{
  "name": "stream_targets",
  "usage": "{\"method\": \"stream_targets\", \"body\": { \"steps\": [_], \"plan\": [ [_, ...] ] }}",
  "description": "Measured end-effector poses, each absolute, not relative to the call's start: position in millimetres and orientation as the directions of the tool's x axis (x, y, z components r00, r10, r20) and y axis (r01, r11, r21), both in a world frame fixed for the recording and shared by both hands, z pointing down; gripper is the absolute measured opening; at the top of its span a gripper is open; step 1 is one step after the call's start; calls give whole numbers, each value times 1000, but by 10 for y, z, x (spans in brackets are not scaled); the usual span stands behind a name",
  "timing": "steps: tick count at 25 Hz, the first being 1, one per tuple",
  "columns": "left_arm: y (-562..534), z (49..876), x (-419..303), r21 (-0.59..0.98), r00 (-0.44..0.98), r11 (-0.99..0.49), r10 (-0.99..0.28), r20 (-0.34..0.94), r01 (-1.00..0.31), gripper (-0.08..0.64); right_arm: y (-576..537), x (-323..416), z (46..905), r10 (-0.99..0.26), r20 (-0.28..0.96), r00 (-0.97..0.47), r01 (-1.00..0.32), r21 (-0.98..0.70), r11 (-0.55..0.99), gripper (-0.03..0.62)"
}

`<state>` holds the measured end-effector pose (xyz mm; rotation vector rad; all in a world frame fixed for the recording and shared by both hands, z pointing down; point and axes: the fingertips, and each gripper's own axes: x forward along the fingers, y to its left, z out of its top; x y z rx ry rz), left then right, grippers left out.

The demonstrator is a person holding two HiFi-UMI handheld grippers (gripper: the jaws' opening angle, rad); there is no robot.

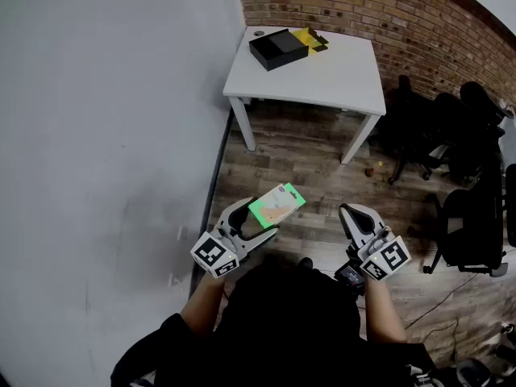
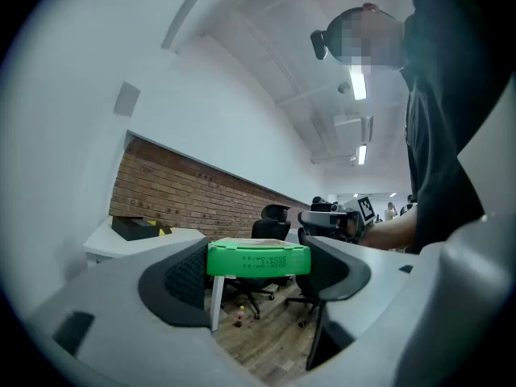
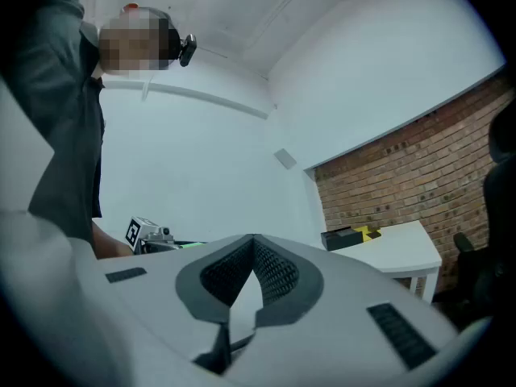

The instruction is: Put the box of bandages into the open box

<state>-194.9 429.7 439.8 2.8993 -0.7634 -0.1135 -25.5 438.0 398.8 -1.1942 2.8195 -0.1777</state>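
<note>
While aloft, box [image 1: 278, 204] in left gripper [image 1: 258, 220]

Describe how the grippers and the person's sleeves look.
Both the left gripper and right gripper are light grey curved shells with dark ribbed pads. Each carries a cube with black-and-white square markers. The person wears a black top.

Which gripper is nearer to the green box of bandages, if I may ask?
Left. The left gripper holds the box of bandages between its jaws; the right gripper, shut and empty, stands apart.
</note>
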Motion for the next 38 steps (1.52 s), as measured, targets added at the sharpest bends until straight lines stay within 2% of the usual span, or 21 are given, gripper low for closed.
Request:
{"method": "stream_targets", "body": {
  "steps": [13,21,38],
  "plan": [
    [4585,4373,-1662,174,877,-866,-479,-20,-469,368,4664,-186,4139,-663,-15,-748,-653,-158,741,5],
    [4579,4352,-1664,164,876,-864,-482,1,-476,368,4666,-97,4120,-673,-30,-739,-663,-142,735,6],
    [4733,4341,-993,161,893,-880,-450,14,-447,368,4888,509,4213,-658,2,-753,-653,-124,747,6]
  ]
}}
